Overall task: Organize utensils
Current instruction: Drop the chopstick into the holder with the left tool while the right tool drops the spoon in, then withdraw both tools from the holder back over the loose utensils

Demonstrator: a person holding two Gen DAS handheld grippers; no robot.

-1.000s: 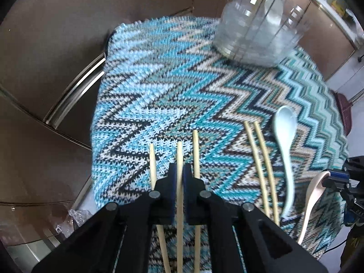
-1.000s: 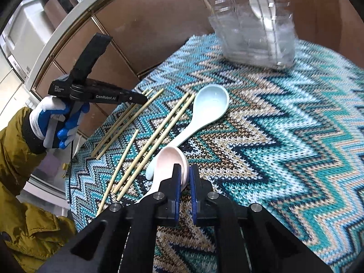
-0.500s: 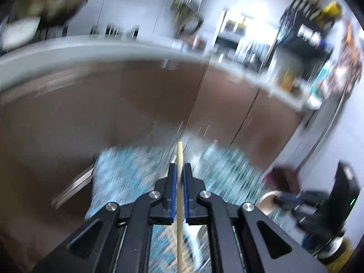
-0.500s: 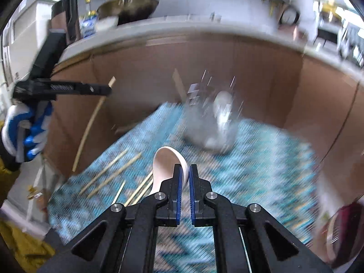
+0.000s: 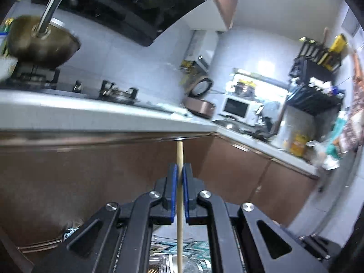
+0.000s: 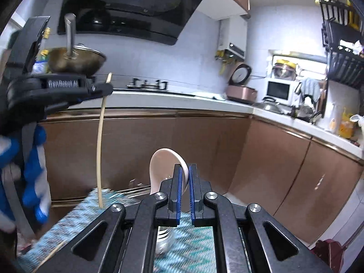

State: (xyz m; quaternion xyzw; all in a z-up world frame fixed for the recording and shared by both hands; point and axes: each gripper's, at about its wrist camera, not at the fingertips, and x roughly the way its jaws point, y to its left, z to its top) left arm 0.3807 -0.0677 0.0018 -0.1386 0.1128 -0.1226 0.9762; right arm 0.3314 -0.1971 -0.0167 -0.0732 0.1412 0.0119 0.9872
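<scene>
My left gripper is shut on a pale wooden chopstick that stands upright between the blue pads, its tip poking out above them. The right wrist view shows the same left gripper, held by a blue-and-white gloved hand, with the chopstick hanging down over the zigzag cloth. My right gripper is shut on the pink spoon, whose bowl sticks up past the left finger. The clear holder shows blurred just behind the spoon. Another chopstick lies on the cloth.
Brown cabinet doors and a white counter stand straight ahead. On the counter are a wok, a rice cooker and a microwave. A black range hood hangs above. The zigzag cloth lies far below.
Both grippers rose off the cloth and tipped up toward level, carrying the chopstick and the pink spoon. The table has dropped to the bottom of both views.
</scene>
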